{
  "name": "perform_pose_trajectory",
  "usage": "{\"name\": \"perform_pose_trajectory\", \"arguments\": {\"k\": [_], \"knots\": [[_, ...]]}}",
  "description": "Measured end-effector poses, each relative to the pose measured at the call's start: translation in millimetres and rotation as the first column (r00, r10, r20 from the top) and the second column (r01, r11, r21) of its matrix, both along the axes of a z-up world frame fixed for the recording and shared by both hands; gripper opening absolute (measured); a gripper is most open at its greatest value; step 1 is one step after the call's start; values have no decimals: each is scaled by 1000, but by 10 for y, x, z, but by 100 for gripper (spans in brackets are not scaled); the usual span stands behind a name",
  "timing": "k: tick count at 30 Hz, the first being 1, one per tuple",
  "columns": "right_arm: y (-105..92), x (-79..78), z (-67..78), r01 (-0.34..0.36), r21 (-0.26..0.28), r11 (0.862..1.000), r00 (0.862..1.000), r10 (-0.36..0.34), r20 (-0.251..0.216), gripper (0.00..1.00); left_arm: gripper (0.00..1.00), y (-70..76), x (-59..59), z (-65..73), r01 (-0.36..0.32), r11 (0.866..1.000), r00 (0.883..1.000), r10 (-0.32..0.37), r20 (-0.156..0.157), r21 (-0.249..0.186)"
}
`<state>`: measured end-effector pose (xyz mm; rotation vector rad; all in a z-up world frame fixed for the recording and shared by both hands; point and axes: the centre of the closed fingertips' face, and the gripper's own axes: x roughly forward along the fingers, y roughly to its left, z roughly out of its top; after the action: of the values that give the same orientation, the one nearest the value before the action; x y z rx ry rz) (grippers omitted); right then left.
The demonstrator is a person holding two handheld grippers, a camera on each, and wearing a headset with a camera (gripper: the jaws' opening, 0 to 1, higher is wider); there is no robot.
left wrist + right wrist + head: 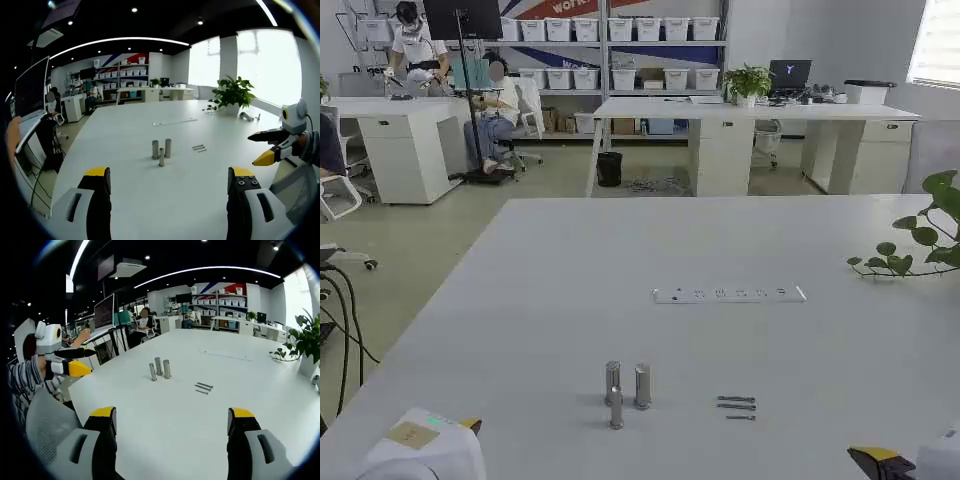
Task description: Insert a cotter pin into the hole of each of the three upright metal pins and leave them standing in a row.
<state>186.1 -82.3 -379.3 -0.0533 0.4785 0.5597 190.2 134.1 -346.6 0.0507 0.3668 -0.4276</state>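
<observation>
While the left gripper point(170, 176) and right gripper point(170, 416) hover wide-jawed and empty, the metal pins point(626, 388) stand clustered on the table point(550, 300), with the cotter pins point(736, 405) lying nearby. Those look thin, light and slippery, so I'd pinch one near an end.

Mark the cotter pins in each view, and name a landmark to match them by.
Head view: cotter pins low, right of centre.
Left gripper view: cotter pins right of centre, slightly below.
Right gripper view: cotter pins right of centre, slightly below.
Landmark: the three upright metal pins stand just left of them in every view.
</observation>
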Motion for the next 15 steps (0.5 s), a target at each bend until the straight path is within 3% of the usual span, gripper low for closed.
{"name": "perform_pose_trajectory", "arguments": {"k": [15], "knots": [[22,-12,2,-4,4,1000,1000,4,-3,89,94,31,1,6,-7,1000,1000,7,1,5]]}}
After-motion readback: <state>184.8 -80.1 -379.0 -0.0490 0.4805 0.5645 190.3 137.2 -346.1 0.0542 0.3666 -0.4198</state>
